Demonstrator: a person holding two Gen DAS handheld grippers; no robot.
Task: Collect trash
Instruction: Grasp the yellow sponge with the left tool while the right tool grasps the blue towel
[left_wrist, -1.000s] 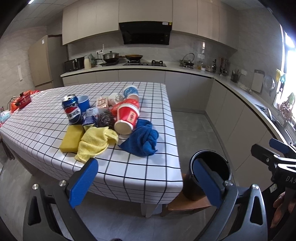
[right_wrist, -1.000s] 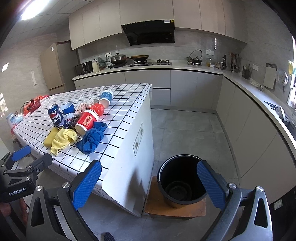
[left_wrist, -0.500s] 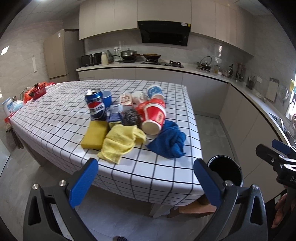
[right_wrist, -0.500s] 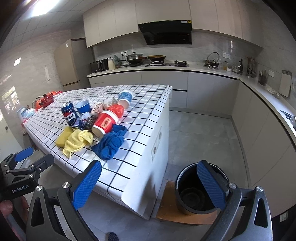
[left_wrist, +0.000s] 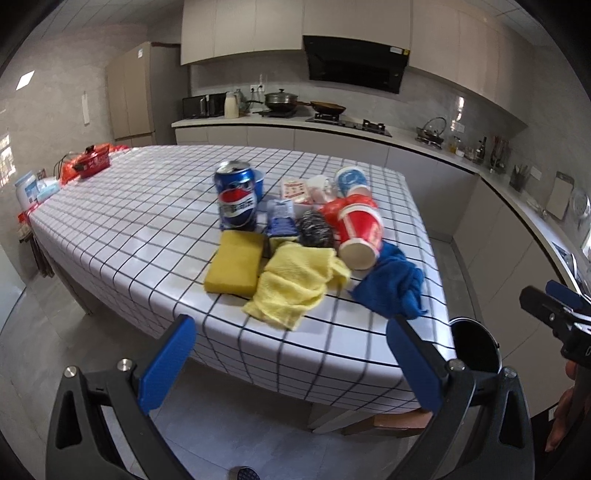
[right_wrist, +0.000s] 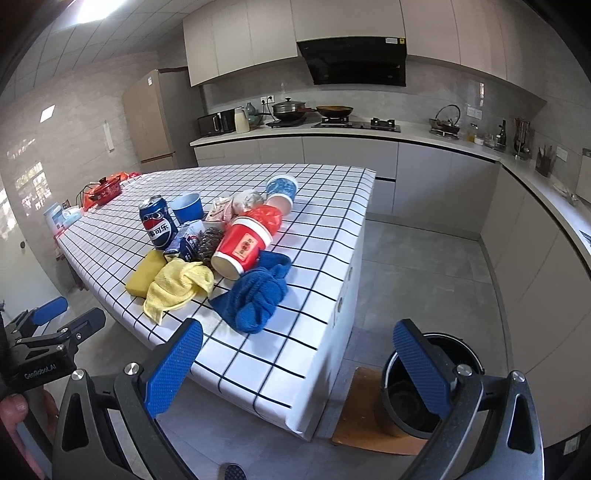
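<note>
Left gripper (left_wrist: 288, 354) and right gripper (right_wrist: 295, 363) both gape, empty. Red paper cup (left_wrist: 360, 230) beside the Pepsi can (left_wrist: 236, 201): likely light, crushable; pinch gently mid-wall.

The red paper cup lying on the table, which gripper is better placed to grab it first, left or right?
Probably the right. The red cup lies toward the table's right end, beside the bin on the floor, and the right gripper is open between them. The left gripper, also open, faces the yellow cloth.
</note>
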